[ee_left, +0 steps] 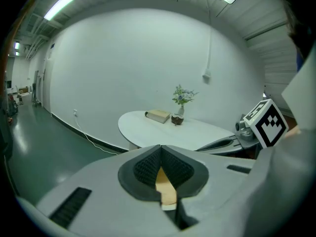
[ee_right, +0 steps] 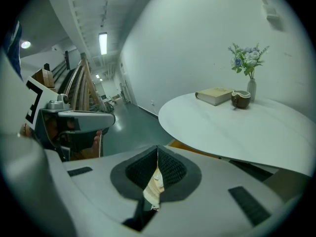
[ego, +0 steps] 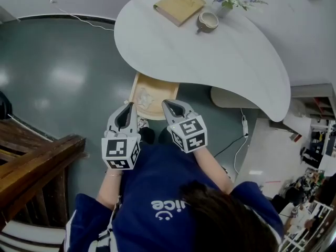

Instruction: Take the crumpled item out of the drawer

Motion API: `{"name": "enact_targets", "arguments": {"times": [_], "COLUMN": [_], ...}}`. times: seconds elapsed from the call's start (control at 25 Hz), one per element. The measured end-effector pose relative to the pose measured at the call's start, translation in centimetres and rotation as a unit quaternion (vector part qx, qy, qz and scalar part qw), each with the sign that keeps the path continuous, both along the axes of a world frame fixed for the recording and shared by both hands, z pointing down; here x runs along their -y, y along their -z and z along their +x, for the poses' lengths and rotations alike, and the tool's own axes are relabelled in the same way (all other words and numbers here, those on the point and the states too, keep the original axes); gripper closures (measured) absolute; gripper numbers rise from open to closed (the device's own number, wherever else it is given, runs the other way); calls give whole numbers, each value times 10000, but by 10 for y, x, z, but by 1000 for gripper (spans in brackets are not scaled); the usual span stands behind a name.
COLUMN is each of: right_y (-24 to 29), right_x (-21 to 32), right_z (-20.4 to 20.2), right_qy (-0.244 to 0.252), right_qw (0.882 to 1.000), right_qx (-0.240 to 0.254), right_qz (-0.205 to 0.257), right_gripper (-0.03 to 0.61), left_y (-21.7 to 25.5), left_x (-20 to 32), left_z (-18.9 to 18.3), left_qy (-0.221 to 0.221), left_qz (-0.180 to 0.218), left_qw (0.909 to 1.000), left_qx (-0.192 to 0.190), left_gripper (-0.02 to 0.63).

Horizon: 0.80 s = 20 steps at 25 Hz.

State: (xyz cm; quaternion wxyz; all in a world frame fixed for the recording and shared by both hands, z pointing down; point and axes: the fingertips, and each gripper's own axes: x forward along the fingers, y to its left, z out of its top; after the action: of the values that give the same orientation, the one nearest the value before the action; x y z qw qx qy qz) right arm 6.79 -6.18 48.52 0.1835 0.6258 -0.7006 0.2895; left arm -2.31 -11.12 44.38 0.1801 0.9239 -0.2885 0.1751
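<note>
Seen from a head camera looking steeply down, a shallow wooden drawer [ego: 166, 91] stands pulled out from under a white, curved bench [ego: 220, 62]. The crumpled item [ego: 143, 96], a pale wad, lies inside the drawer toward its left side, untouched. The back of the drawer is tucked under the bench edge.

The left gripper [ego: 129, 106] hovers over the drawer's near left corner, and the right gripper [ego: 166, 104] over its near right edge. Both point forward and down. In each gripper's own view the jaws are together at the tips and grip nothing, with only drawer wood and a glimpse of the pale wad showing through the slit below.

The step in hand looks like the approach to the pick. To do it well, the gripper nearer the wad, probably the left, should spread its jaws before it drops into the drawer. It should come down over the wad's middle, pinch its bulk rather than a loose fold, and lift toward the person, clear of the drawer's front wall and the overhanging bench edge.
</note>
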Motion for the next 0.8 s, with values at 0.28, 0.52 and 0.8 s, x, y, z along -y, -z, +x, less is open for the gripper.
{"name": "enact_targets", "arguments": {"times": [0.28,0.52,0.8], "right_y": [-17,-36,-73], "right_x": [19,28,35], "right_z": [-14,-16,-22], "right_qy": [309,604,1172], "right_qw": [9989,9951,9833], "right_qx": [42,145,384], "right_qz": [-350,-764,-1342], "right_gripper": [528,517,448], "left_y": [-3,-2,0], "left_x": [14,24,34], "left_z": [4,2,1], "left_qy": [-40,177,553], "left_qz": [-65,-132,-171], "left_qw": [10000,9997,9982], "left_qx": [-26,43,130], "left_gripper": [609,609,609]}}
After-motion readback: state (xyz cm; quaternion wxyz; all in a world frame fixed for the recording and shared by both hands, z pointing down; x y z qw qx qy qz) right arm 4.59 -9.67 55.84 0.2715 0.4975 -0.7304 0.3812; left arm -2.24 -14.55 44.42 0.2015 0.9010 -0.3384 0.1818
